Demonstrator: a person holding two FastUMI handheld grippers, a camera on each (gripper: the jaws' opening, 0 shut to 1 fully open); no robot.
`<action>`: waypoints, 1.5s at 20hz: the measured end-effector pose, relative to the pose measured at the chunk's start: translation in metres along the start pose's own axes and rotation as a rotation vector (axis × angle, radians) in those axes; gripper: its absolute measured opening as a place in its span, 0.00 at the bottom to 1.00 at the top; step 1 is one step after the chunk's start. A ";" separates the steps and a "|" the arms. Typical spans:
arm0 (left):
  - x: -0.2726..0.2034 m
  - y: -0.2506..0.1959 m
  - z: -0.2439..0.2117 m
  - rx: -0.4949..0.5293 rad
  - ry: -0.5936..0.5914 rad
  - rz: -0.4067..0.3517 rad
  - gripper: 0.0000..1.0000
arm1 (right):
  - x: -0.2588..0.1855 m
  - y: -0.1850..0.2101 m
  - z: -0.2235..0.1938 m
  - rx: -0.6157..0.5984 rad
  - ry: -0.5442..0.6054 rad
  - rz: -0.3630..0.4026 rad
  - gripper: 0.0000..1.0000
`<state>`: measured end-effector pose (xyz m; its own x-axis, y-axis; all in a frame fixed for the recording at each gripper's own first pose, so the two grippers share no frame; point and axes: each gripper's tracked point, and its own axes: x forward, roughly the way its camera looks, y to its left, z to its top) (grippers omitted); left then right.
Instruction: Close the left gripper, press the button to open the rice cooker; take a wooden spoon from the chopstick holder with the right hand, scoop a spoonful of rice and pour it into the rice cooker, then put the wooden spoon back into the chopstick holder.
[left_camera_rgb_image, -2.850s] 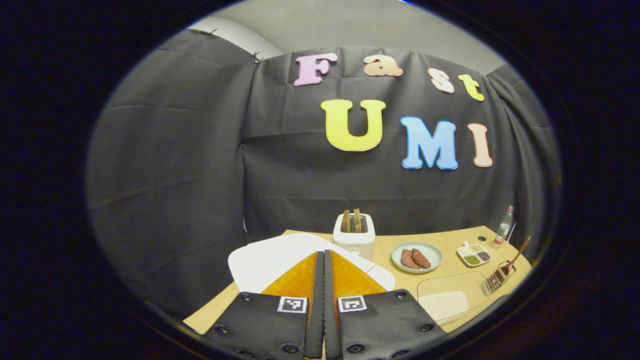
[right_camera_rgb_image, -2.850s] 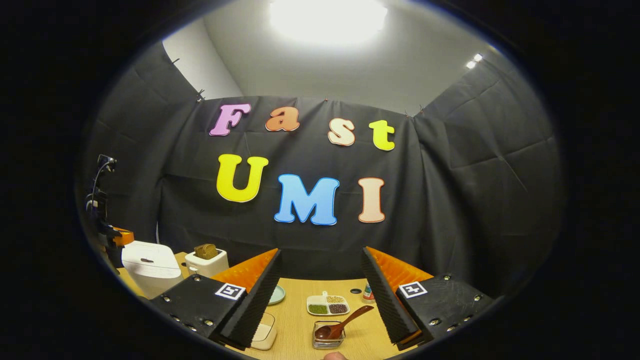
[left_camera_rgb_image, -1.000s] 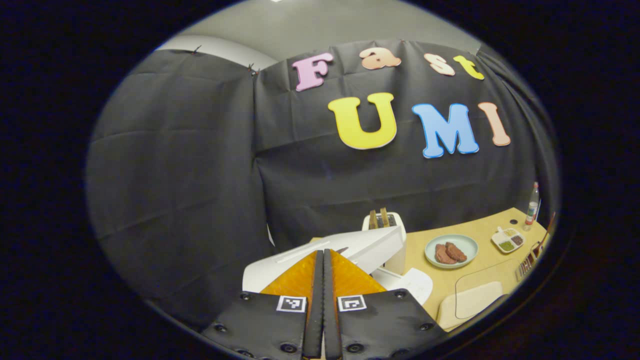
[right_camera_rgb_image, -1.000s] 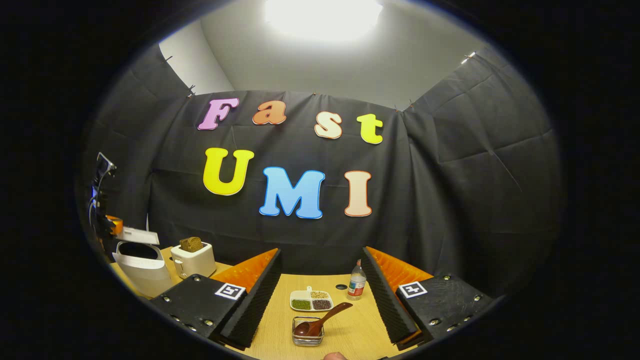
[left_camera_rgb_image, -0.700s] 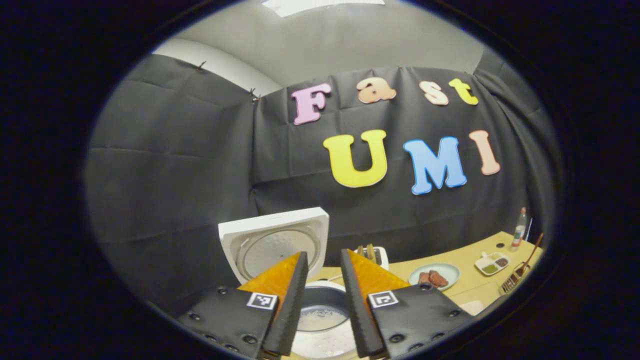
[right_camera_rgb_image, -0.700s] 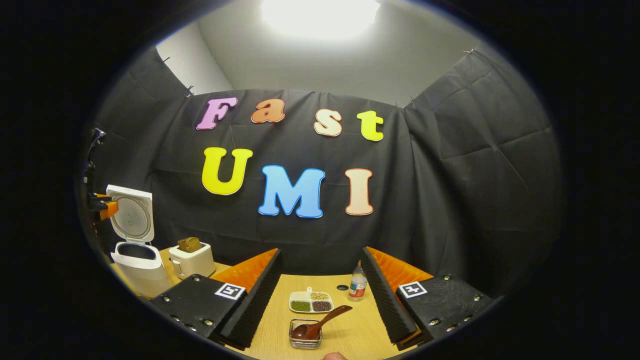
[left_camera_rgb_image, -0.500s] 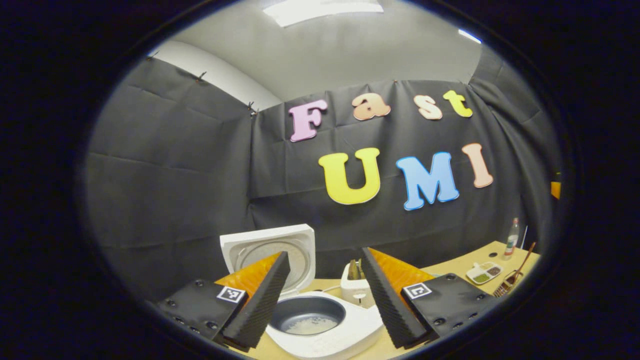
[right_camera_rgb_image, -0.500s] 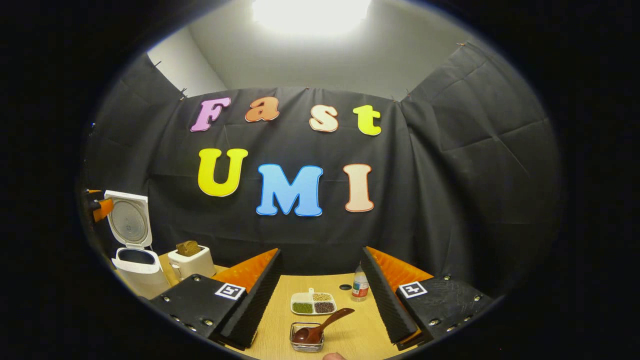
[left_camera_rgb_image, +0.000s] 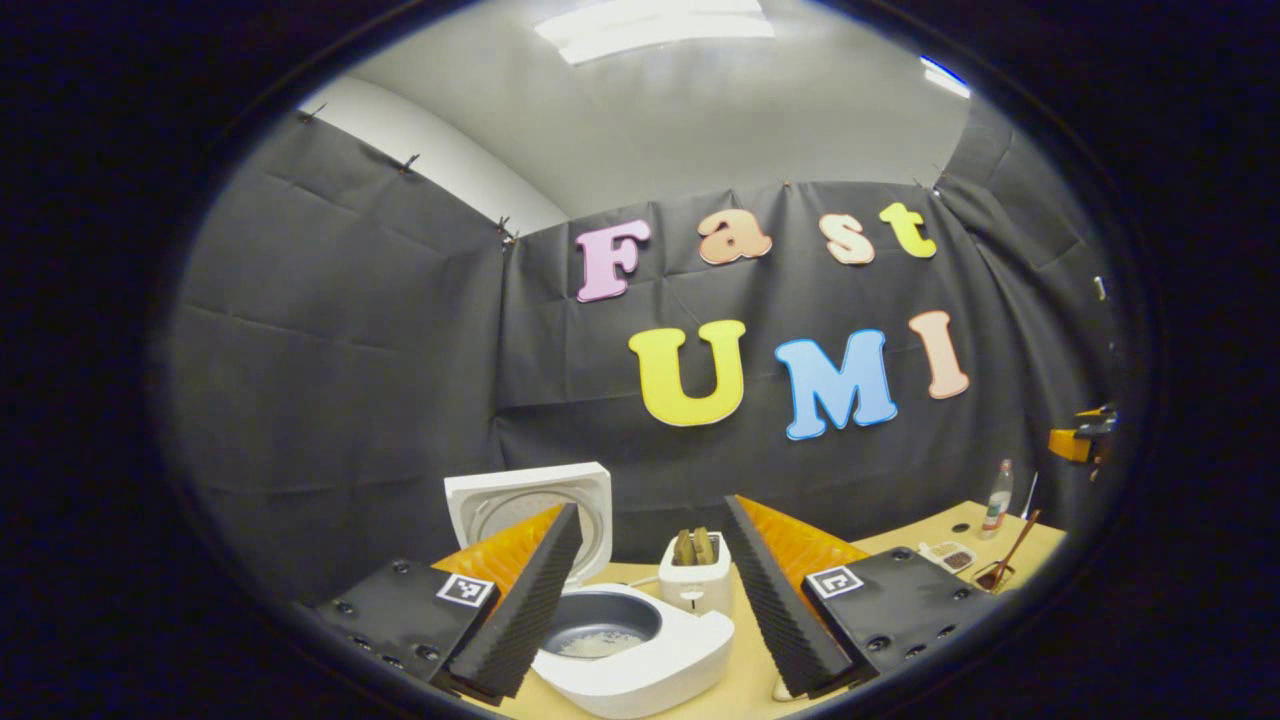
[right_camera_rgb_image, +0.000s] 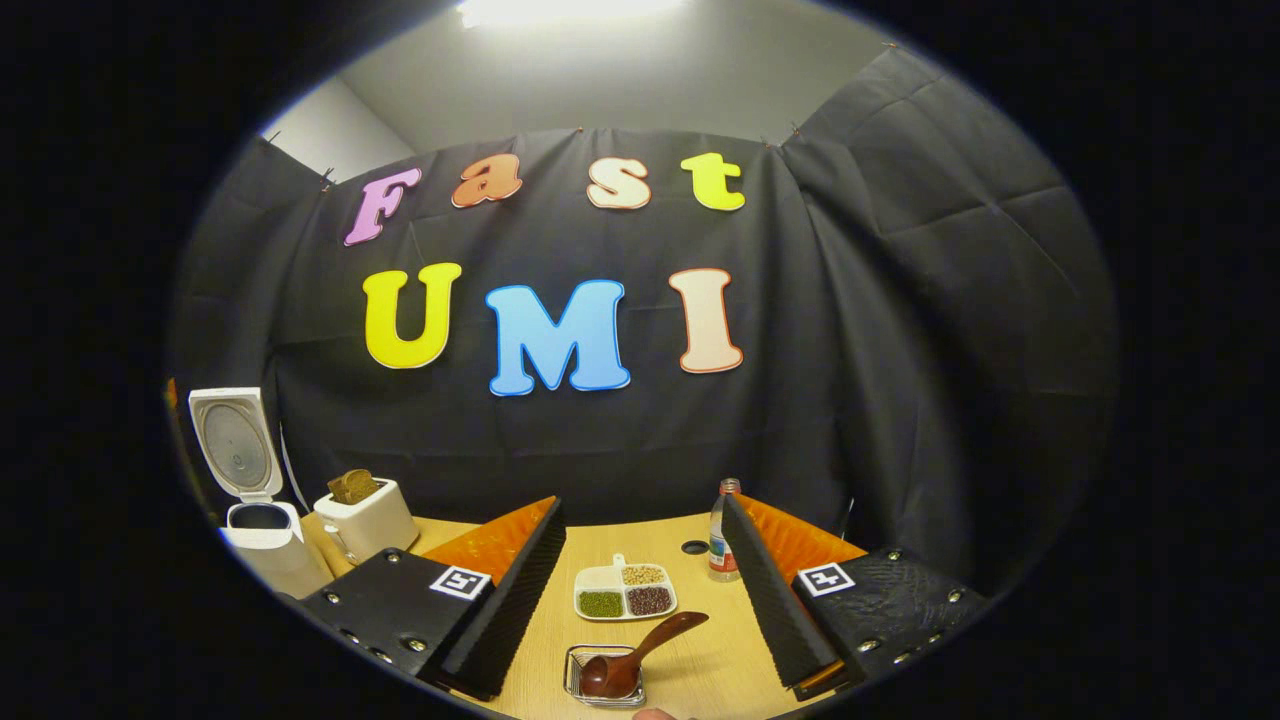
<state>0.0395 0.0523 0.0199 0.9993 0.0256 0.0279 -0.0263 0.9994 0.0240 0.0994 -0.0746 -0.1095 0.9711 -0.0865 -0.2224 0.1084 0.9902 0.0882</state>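
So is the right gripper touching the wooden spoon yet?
Apart. The right gripper view shows the right gripper open, its fingers standing clear on either side of the wooden spoon, which rests in the chopstick holder.

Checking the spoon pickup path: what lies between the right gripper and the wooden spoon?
Nothing: in the right gripper view, the open right gripper frames the spoon in its holder, with bare table around it.

We find no legible text: the clear plastic bottle's (right_camera_rgb_image: 720, 535) label is too small, and the grippers' square black-and-white markers (right_camera_rgb_image: 459, 582) carry only patterns.
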 end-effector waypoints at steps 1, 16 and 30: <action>-0.004 0.002 0.003 0.004 -0.003 0.002 0.98 | 0.006 -0.003 -0.008 0.010 0.022 -0.004 0.96; -0.044 0.020 0.010 0.038 0.020 0.057 0.98 | 0.047 -0.022 -0.145 0.199 0.375 -0.026 0.98; -0.050 0.029 -0.006 0.061 0.062 0.075 0.98 | 0.040 0.006 -0.194 0.306 0.565 0.041 0.21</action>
<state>-0.0108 0.0798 0.0128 0.9941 0.1039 -0.0297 -0.1011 0.9912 0.0852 0.0975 -0.0503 -0.3065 0.7235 0.1049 -0.6824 0.2100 0.9081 0.3623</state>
